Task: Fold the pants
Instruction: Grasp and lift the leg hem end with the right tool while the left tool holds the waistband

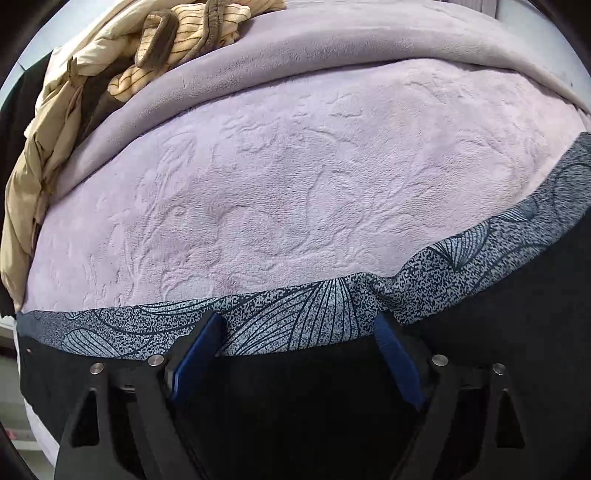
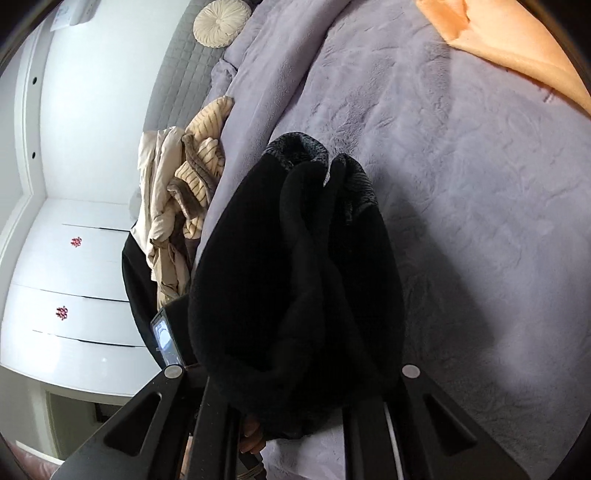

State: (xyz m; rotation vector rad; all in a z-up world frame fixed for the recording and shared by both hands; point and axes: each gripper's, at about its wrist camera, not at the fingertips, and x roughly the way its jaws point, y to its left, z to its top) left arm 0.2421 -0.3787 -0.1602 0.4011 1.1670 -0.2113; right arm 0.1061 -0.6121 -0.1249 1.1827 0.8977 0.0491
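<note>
The pants are black with a grey-blue leaf-patterned band [image 1: 325, 306]. In the left wrist view the band runs across the lilac blanket [image 1: 295, 177], with black cloth below it. My left gripper [image 1: 299, 325] is open, its blue pads [image 1: 199, 350] wide apart with the band and black cloth lying between them. In the right wrist view the black pants [image 2: 295, 295] hang bunched over my right gripper [image 2: 295, 424], with the patterned hem [image 2: 306, 147] at the far end. The right fingertips are hidden under the cloth.
A heap of beige, striped and dark clothes [image 1: 122, 74] lies at the blanket's far left, also in the right wrist view [image 2: 184, 192]. An orange cloth [image 2: 509, 44] lies at the top right. A white drawer unit [image 2: 74, 277] stands left of the bed. A round cushion [image 2: 221, 22] lies beyond.
</note>
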